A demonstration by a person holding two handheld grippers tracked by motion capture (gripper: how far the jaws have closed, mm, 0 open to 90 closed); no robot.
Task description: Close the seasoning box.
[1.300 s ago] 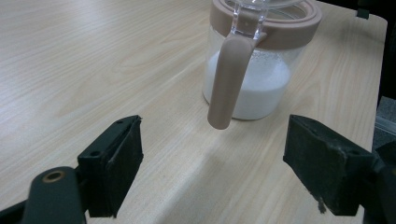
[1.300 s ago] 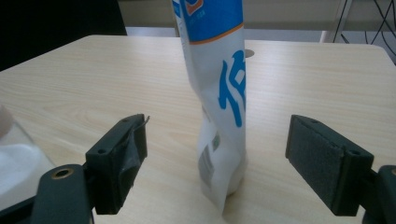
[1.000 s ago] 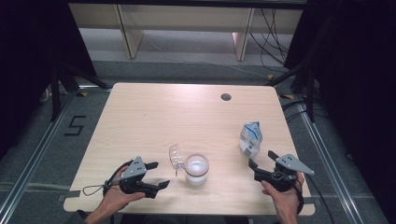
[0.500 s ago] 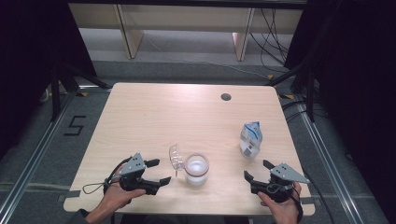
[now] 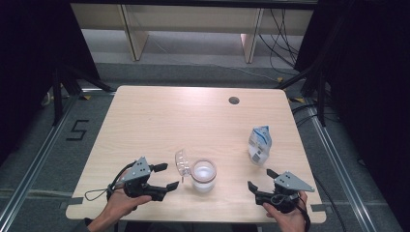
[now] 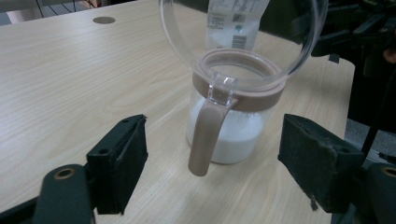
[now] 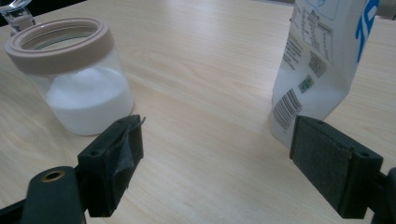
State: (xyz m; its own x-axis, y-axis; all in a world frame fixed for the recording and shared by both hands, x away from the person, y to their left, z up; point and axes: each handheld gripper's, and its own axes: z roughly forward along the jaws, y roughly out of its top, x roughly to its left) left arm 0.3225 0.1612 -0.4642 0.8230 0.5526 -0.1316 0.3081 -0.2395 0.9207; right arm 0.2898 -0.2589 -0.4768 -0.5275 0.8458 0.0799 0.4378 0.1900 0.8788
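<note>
— What sits on the table (image 5: pixel 145 116)?
— A jar (image 5: pixel 203 175) of white powder, its clear lid (image 5: pixel 182 163) flipped open, and a white pouch (image 5: pixel 259 145) standing well apart.
— The grippers?
— Left gripper (image 5: pixel 164 177) just beside the jar, right gripper (image 5: pixel 261 179) near the pouch, both gaping and empty.

The pouch (image 7: pixel 322 65) loses its top and right side to the edge of the right gripper view — its small print is too fine to read. Behind the jar (image 6: pixel 231 116), the raised clear lid (image 6: pixel 233 42) is cut off at the top edge of the left gripper view, and it hides the pouch's lower part
</note>
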